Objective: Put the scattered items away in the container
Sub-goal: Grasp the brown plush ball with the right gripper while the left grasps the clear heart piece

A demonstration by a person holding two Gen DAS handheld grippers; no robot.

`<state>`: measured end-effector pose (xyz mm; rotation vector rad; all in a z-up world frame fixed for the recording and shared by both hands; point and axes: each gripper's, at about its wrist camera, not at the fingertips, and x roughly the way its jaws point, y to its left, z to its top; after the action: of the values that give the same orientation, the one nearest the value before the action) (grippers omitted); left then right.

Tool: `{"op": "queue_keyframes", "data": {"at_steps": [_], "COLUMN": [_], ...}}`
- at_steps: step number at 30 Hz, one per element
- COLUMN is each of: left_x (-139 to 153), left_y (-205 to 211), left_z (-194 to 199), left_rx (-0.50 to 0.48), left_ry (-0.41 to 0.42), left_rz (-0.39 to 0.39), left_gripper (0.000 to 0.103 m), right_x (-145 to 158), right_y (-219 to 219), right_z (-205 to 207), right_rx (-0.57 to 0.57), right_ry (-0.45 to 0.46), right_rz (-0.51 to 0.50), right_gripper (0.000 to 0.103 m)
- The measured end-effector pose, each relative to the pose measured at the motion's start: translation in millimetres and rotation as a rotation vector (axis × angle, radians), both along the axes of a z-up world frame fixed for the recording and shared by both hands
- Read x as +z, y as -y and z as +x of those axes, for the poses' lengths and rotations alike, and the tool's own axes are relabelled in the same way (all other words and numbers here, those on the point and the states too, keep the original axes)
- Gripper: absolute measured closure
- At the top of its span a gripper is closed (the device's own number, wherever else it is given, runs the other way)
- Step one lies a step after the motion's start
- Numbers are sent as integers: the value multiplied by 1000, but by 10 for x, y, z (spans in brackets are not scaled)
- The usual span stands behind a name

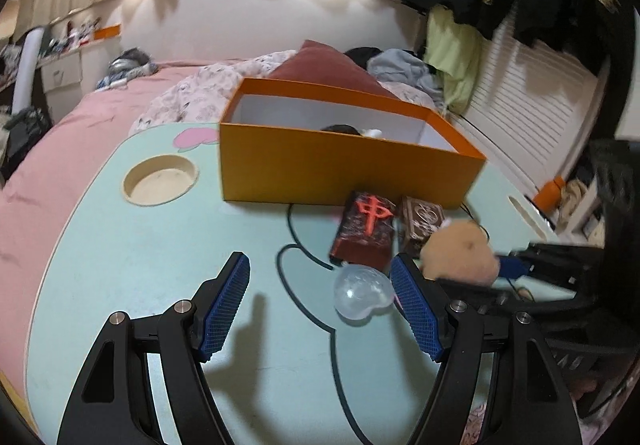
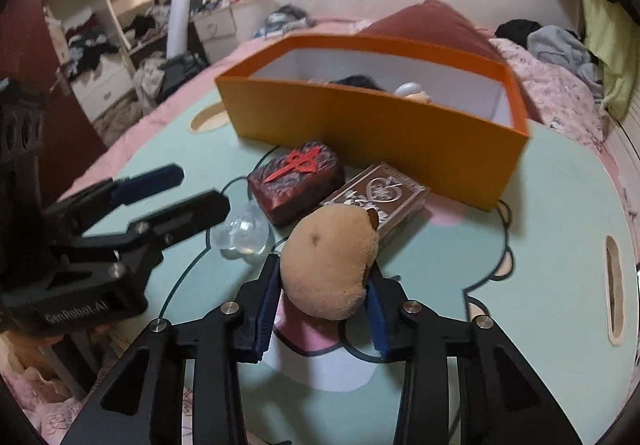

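An open orange box [image 1: 344, 169] [image 2: 384, 125] stands on the pale green lap table [image 1: 160, 265], with a dark item and a white item inside. In front of it lie a red mahjong-tile block [image 1: 366, 229] [image 2: 298, 175], a brown card box [image 1: 422, 223] [image 2: 380, 197], a clear heart-shaped jelly toy [image 1: 362, 295] [image 2: 242, 233] and a tan plush capybara [image 1: 460, 253] [image 2: 332, 265]. My left gripper [image 1: 320, 305] [image 2: 196, 189] is open, its right finger beside the clear toy. My right gripper [image 2: 324, 309] is shut on the plush, just above the table.
The table [image 2: 540, 205] sits on a pink bed with a quilt and a maroon pillow [image 1: 320, 65] behind the box. A round cup recess [image 1: 160, 177] is at the table's left, a handle slot [image 2: 614, 285] at its right. Clothes hang at the right.
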<state>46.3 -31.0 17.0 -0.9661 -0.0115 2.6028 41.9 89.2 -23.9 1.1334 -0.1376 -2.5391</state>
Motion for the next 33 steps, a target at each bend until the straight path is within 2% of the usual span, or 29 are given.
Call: {"op": "queue_keyframes", "data": {"at_steps": [4, 8, 11, 14, 15, 19, 25, 27, 33], "left_x": [-12, -64, -110, -143, -152, -139, 19, 65, 47], "left_y": [-175, -329, -366, -364, -361, -347, -217, -139, -51], "left_z": [41, -3, -28, -48, -54, -13, 194, 286, 343], "left_rx": [-66, -115, -117, -112, -110, -126, -95, -102, -101], "left_ry": [-11, 14, 30, 37, 39, 34, -81, -105, -125], "left_rz": [-78, -130, -164, -181, -187, -183, -136, -92, -54], "left_gripper": [30, 32, 43, 63, 64, 64, 64, 64, 64], "right_x": [75, 71, 48, 59, 58, 59, 60, 61, 59], "right_y": [-208, -300, -282, -244, -243, -254, -221, -203, -53], "right_z": [215, 214, 195, 207, 211, 229, 263, 273, 312], "right_rx": [-147, -187, -182, -177, -176, -176, -172, -168, -118], "right_ry": [-112, -116, -96, -105, -104, -106, -124, -128, -141], "right_rz": [-22, -54, -55, -43, -41, -39, -21, -14, 44], "right_gripper": [65, 65, 65, 65, 65, 65, 65, 65, 65]}}
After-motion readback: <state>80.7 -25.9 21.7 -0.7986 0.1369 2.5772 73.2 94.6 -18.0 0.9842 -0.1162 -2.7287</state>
